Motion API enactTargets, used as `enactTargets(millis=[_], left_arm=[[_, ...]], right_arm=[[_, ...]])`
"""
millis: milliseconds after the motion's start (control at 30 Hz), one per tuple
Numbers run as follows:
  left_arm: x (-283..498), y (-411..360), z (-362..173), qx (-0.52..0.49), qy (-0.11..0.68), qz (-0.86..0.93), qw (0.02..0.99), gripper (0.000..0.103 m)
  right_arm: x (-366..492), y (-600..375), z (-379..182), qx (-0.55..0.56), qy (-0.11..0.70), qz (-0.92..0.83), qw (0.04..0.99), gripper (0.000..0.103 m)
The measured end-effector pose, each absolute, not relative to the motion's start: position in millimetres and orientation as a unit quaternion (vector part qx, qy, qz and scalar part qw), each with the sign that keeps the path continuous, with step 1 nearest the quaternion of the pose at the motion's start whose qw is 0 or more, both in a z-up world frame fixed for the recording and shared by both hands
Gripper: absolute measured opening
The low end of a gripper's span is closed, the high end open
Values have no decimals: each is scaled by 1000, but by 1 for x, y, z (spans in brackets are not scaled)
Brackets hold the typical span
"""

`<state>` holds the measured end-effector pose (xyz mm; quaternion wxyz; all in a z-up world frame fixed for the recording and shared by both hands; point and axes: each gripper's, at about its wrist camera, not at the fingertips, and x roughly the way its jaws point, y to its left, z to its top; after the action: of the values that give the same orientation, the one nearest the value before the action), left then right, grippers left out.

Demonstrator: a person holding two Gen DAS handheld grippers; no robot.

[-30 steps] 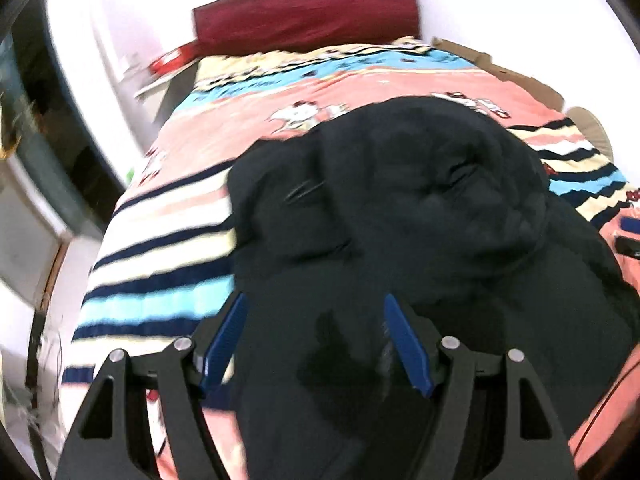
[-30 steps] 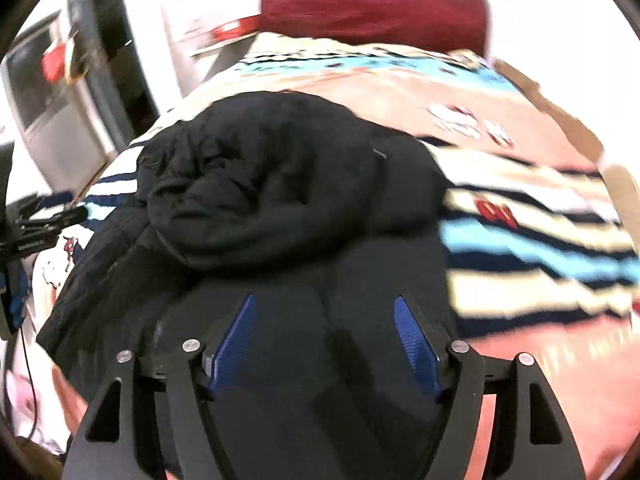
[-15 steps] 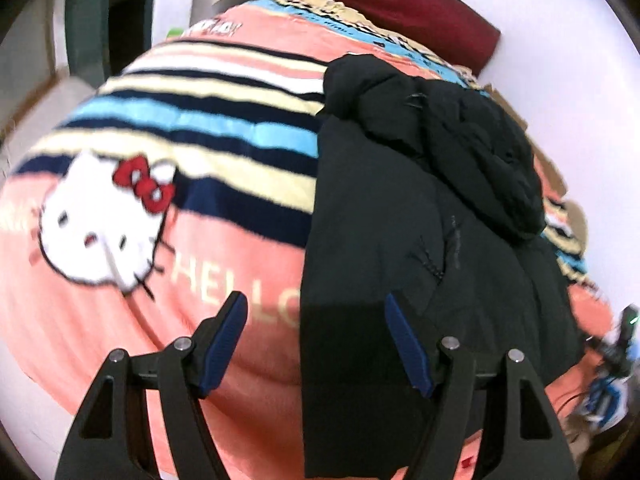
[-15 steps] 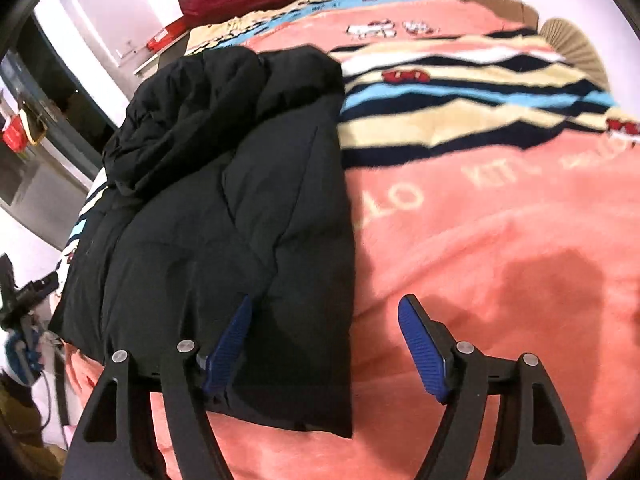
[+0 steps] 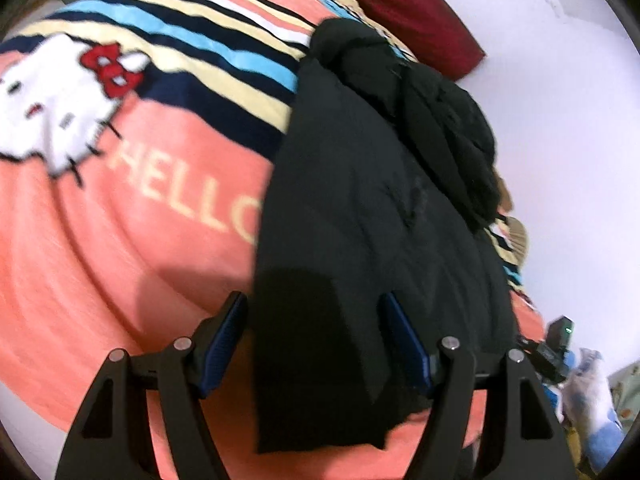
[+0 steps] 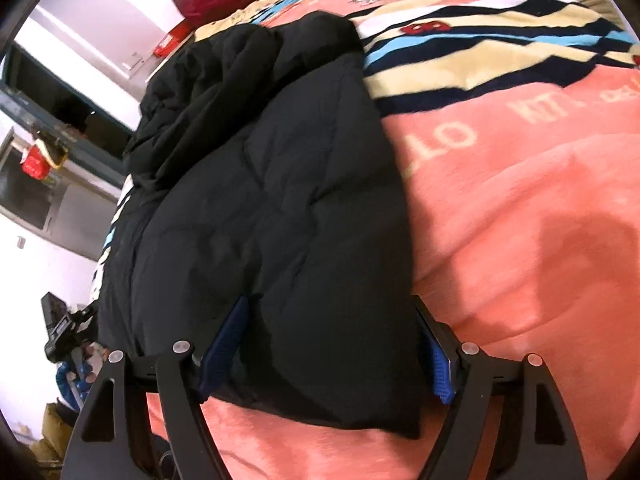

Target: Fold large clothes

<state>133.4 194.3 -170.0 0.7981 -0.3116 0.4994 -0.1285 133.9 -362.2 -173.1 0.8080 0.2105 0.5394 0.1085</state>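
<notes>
A black padded jacket (image 5: 360,220) lies lengthwise on the bed, its hood bunched at the far end. My left gripper (image 5: 316,320) hangs open over the jacket's near left corner. The hem lies between its blue pads (image 5: 224,340), which stand clear of the cloth. In the right wrist view the same jacket (image 6: 272,200) fills the middle. My right gripper (image 6: 332,332) straddles the near right corner and its jaws are opening. One pad (image 6: 224,340) rests against the fabric, the other sits at the jacket's side edge.
The bed carries a salmon blanket (image 5: 120,220) with stripes and a cartoon cat print, seen also as blanket (image 6: 520,200). A dark red pillow (image 5: 408,4) lies at the head. A dark device (image 6: 64,332) stands past the bed's near edge, with clutter on the floor.
Both grippers have dropped and tipped down from above the jacket's middle to its near corners. The right jaws have spread a little wider; the left jaws look the same.
</notes>
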Motion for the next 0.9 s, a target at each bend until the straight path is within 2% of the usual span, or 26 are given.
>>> enactTargets(millis=[100, 267, 400, 567, 667, 733, 900], left_arm=[[128, 180, -172, -315, 503, -153, 790, 70], [131, 173, -174, -320, 503, -155, 788, 69], [130, 168, -170, -306, 494, -155, 799, 67], [129, 157, -160, -277, 481, -144, 819, 66], [127, 155, -157, -267, 476, -141, 826, 57], [127, 152, -154, -255, 473, -137, 832, 49], [125, 135, -145, -176, 465, -116, 860, 39]], right_arm=[[131, -354, -174, 211, 541, 117, 806, 77], [126, -359, -177, 233, 543, 123, 797, 62], [123, -359, -179, 236, 544, 126, 795, 59], [120, -354, -176, 220, 542, 128, 800, 47], [117, -353, -175, 219, 540, 131, 802, 39], [114, -352, -174, 215, 540, 131, 803, 38], [111, -349, -176, 198, 542, 122, 807, 36]])
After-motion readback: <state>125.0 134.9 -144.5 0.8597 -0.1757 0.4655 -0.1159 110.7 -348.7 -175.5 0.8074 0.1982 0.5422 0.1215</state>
